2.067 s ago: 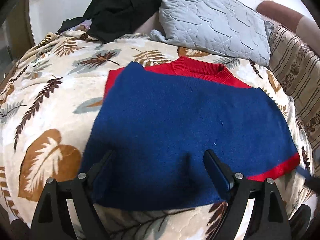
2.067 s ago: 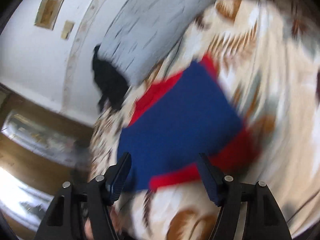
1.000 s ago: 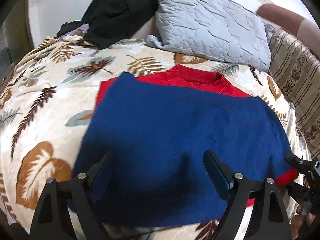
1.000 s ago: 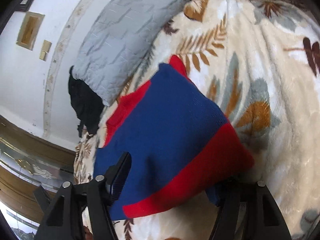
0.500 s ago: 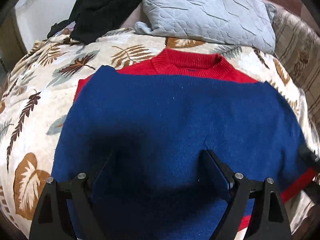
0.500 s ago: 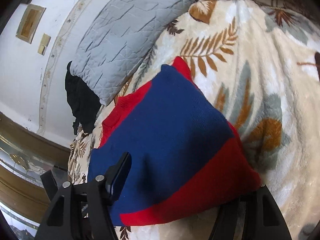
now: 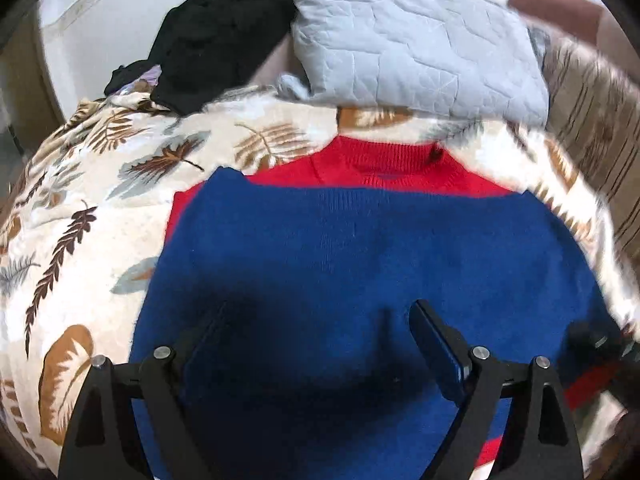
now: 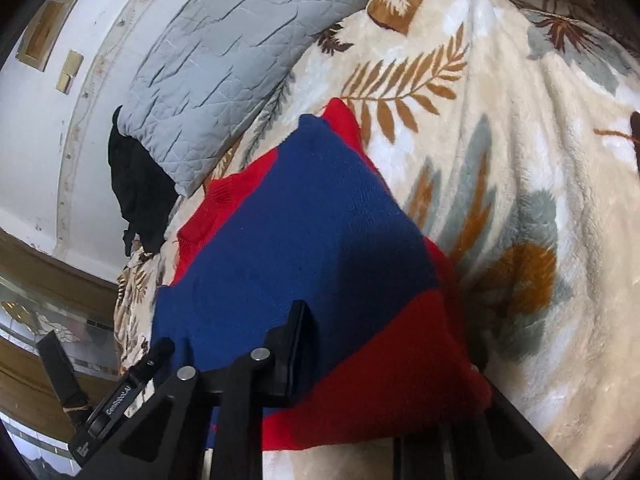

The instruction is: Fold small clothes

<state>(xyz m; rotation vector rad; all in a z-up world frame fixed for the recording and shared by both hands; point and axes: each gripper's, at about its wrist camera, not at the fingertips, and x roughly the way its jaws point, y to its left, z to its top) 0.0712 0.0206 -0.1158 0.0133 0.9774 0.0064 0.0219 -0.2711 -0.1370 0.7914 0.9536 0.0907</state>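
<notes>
Left wrist view: sweater (image 7: 360, 264) collar toward pillow (image 7: 416, 40).

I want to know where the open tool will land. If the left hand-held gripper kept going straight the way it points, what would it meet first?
Most likely the blue panel of the sweater, which fills the space between and ahead of the left hand-held gripper; depth is uncertain.

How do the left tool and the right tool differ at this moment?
The left tool is wide open above the sweater; the right tool has just been closing and pinches its red corner. The left grips nothing; the right holds cloth. Both point down at the sweater.
</notes>
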